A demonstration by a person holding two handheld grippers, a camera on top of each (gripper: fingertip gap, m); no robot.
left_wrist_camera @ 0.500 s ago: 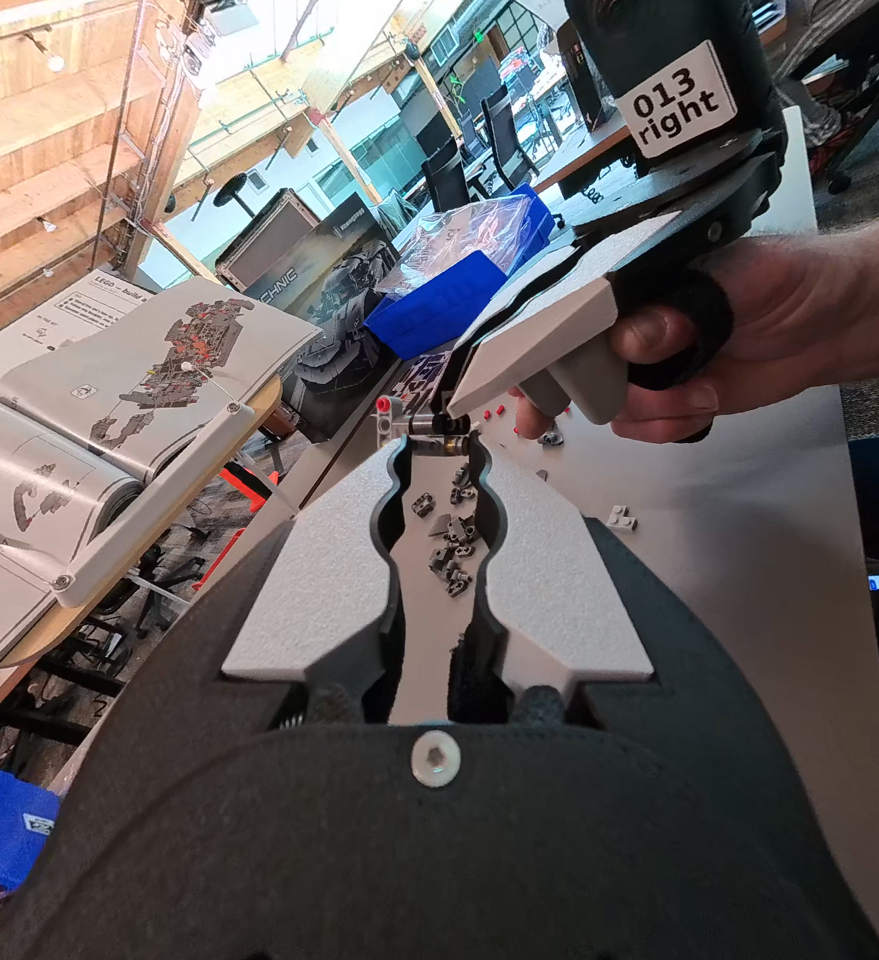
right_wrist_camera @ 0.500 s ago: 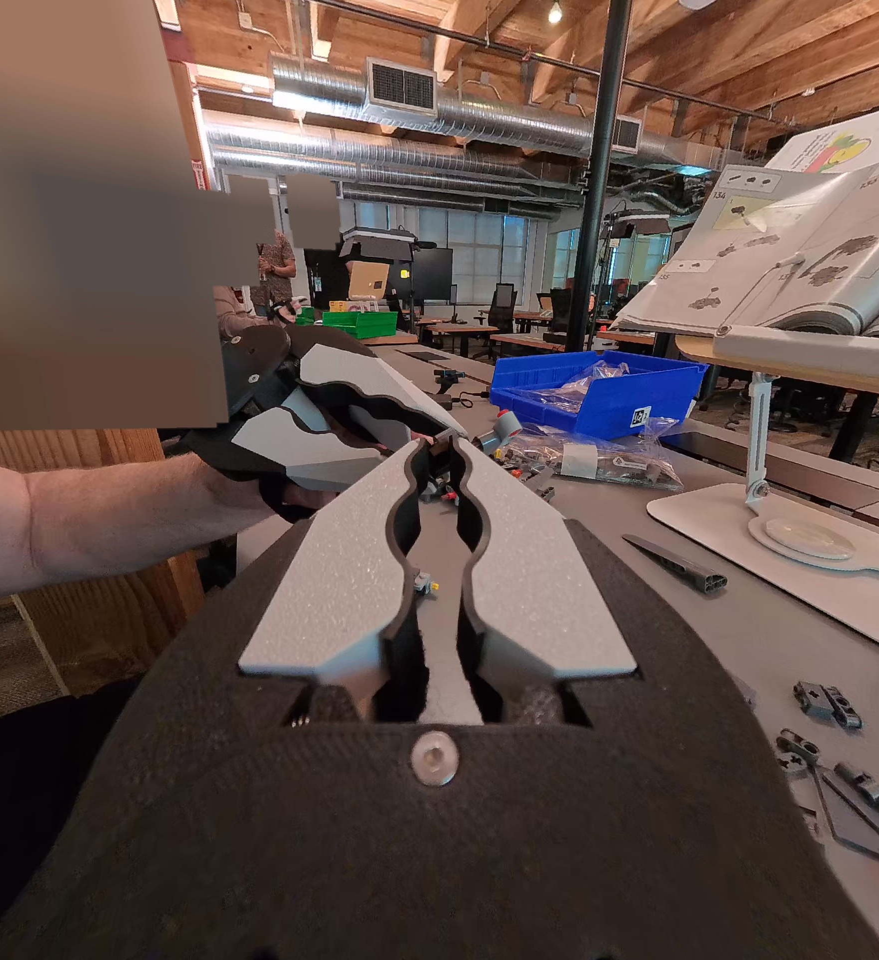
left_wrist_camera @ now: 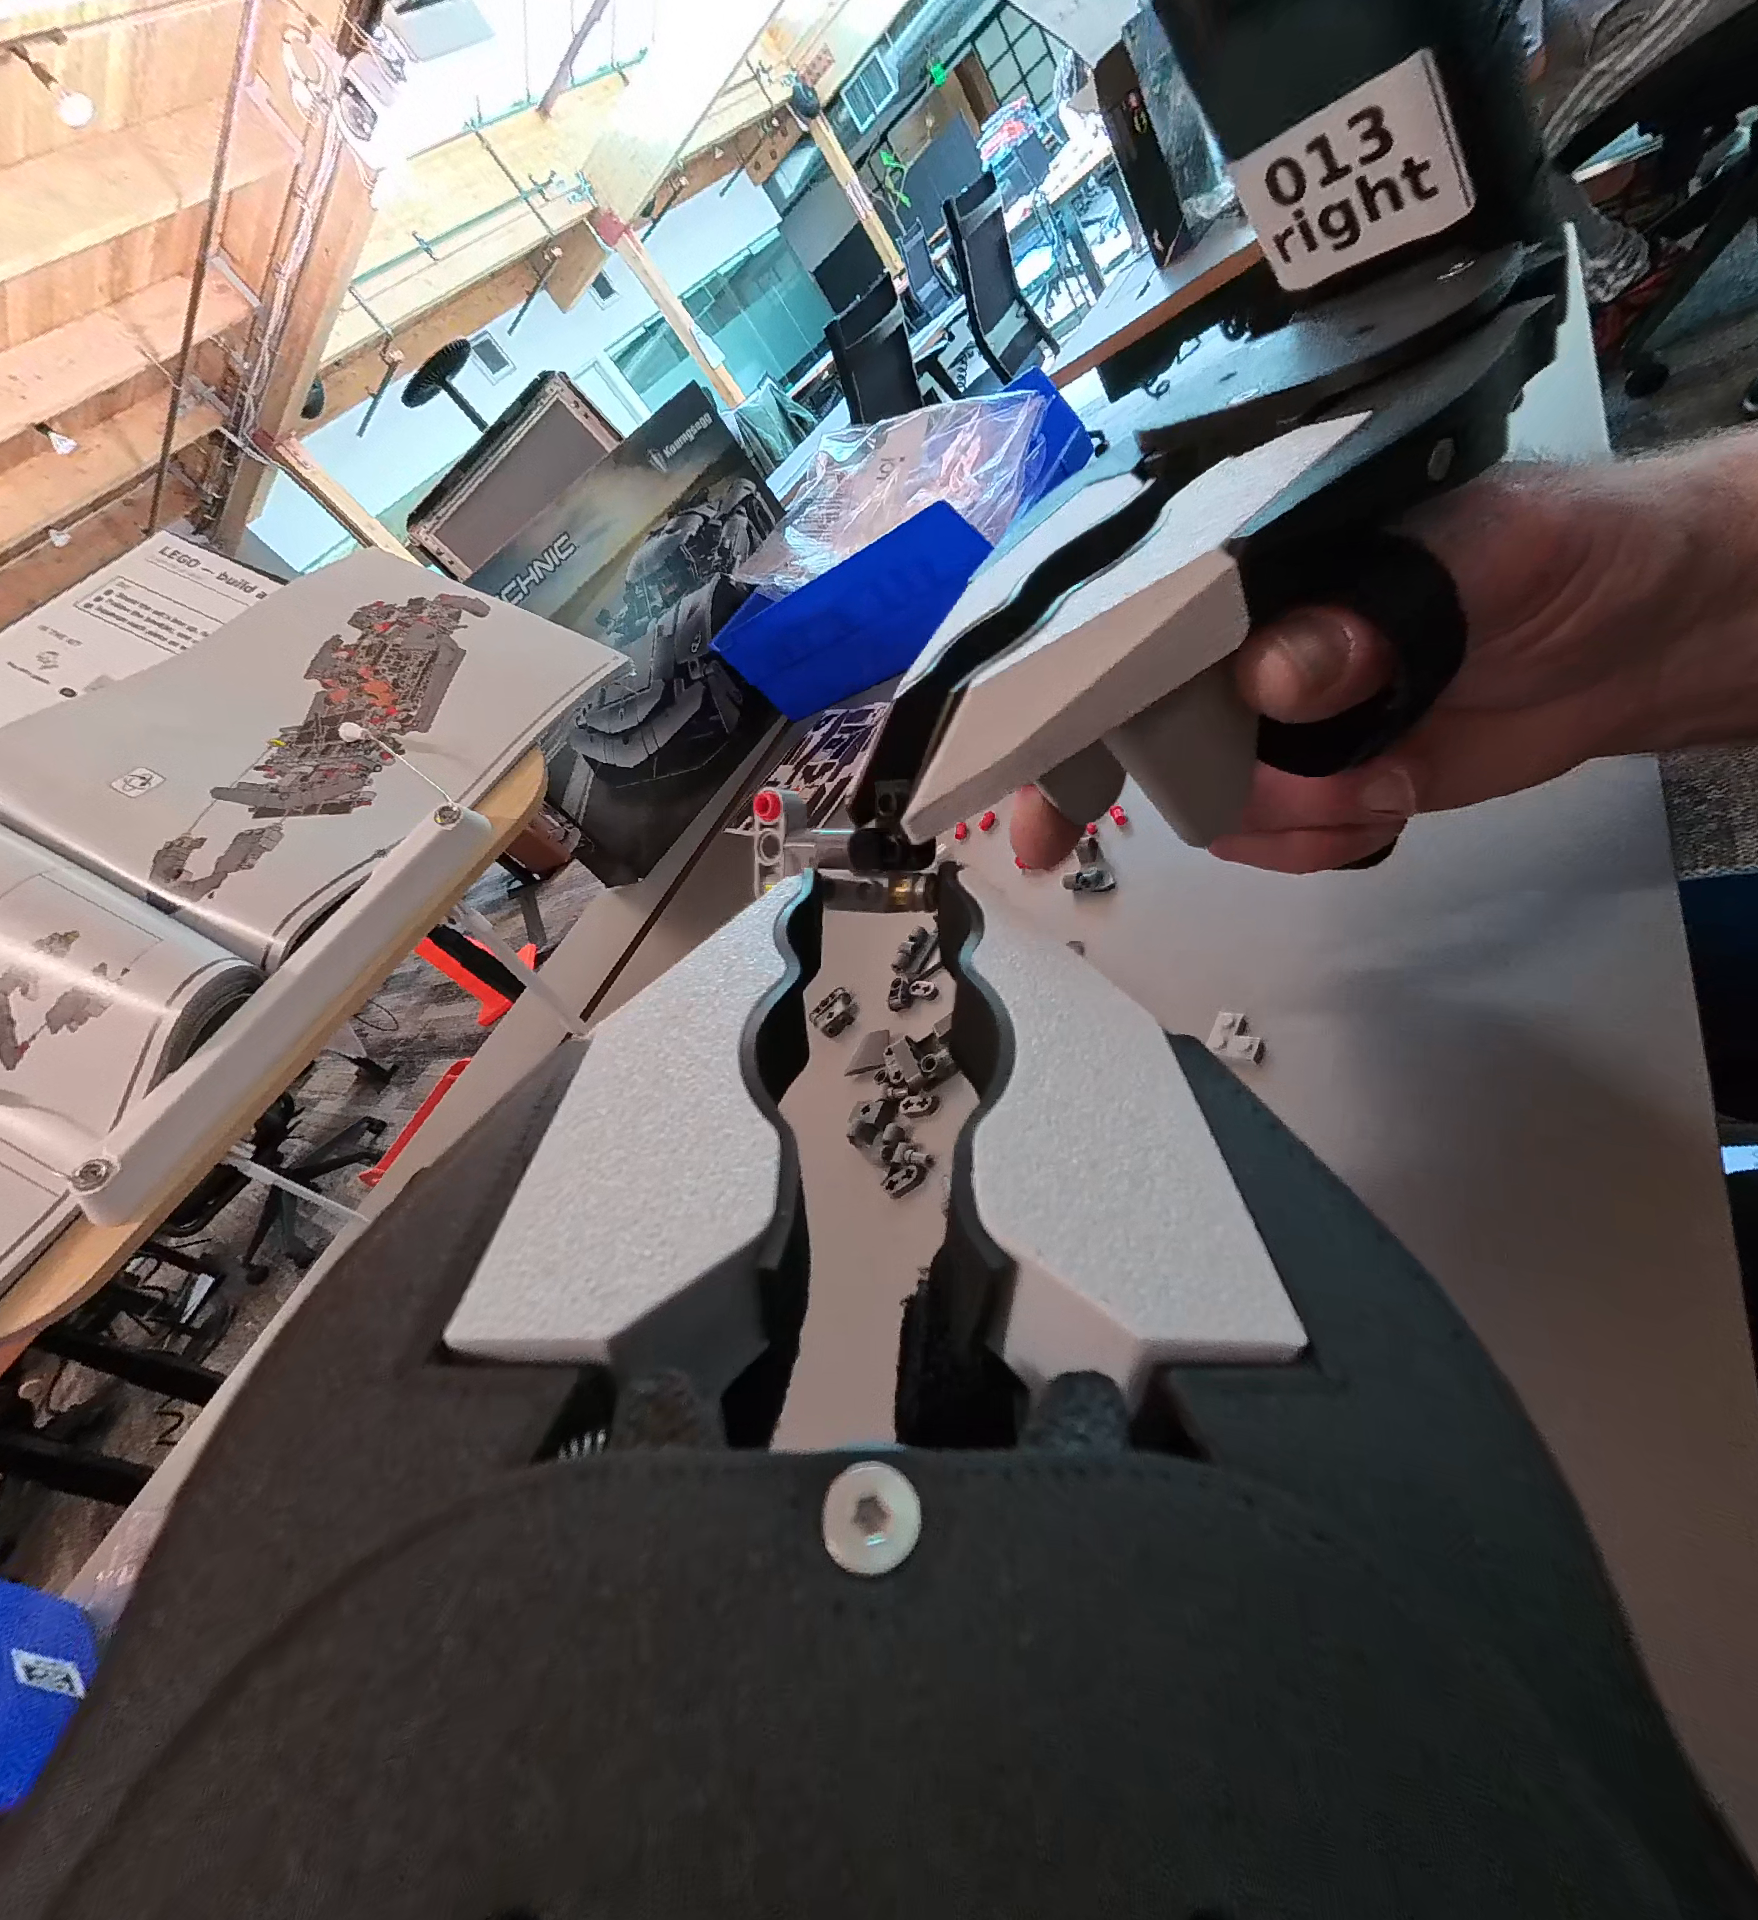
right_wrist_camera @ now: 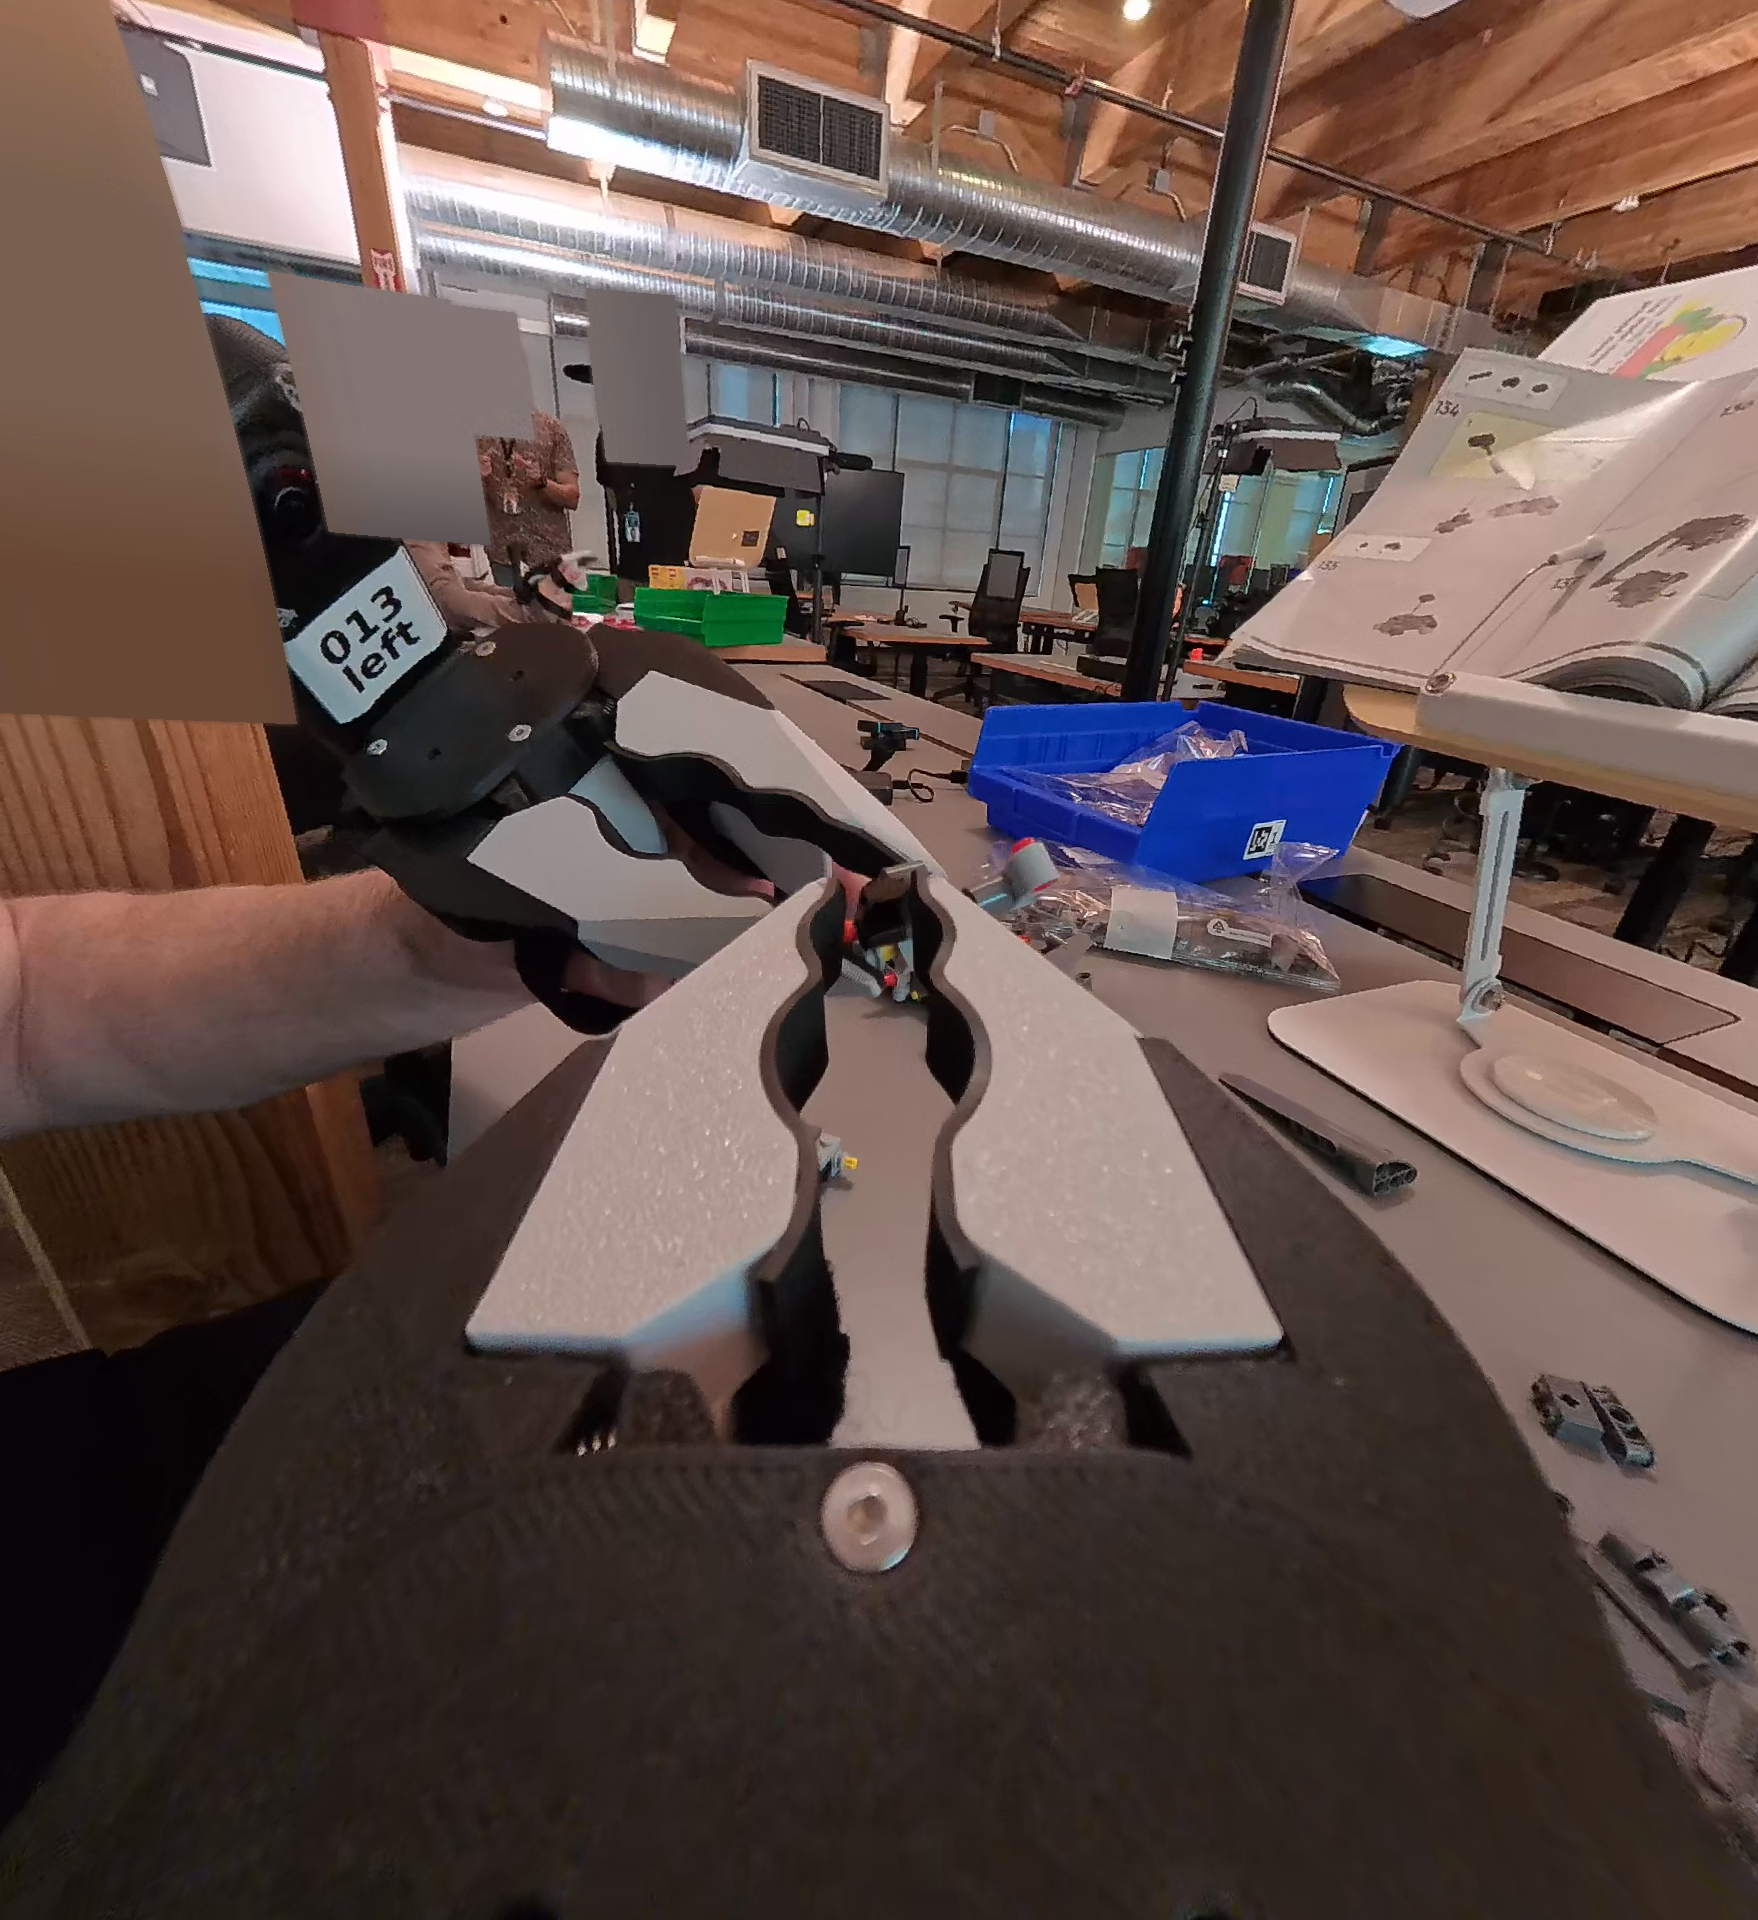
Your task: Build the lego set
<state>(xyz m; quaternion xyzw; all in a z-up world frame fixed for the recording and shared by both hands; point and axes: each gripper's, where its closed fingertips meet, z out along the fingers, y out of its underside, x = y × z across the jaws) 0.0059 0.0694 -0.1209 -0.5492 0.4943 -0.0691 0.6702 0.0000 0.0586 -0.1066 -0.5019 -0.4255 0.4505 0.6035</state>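
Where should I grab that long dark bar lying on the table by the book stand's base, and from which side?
I'd pinch the dark bar across its narrow width near its middle, coming straight down from above. It lies flat on the table, long and slim, with both long edges free of neighbours.

I see a bright room. Daylight pours in through the big windows (right_wrist_camera: 968, 488) and washes out the ceiling (left_wrist_camera: 501, 94) in my left view. Small ceiling lamps (right_wrist_camera: 1135, 8) glow too. Shadows on the grey table (left_wrist_camera: 1426, 1039) are soft. Straight lines bend near the edges. The table's near corner (right_wrist_camera: 1706, 1662) looks smeared.
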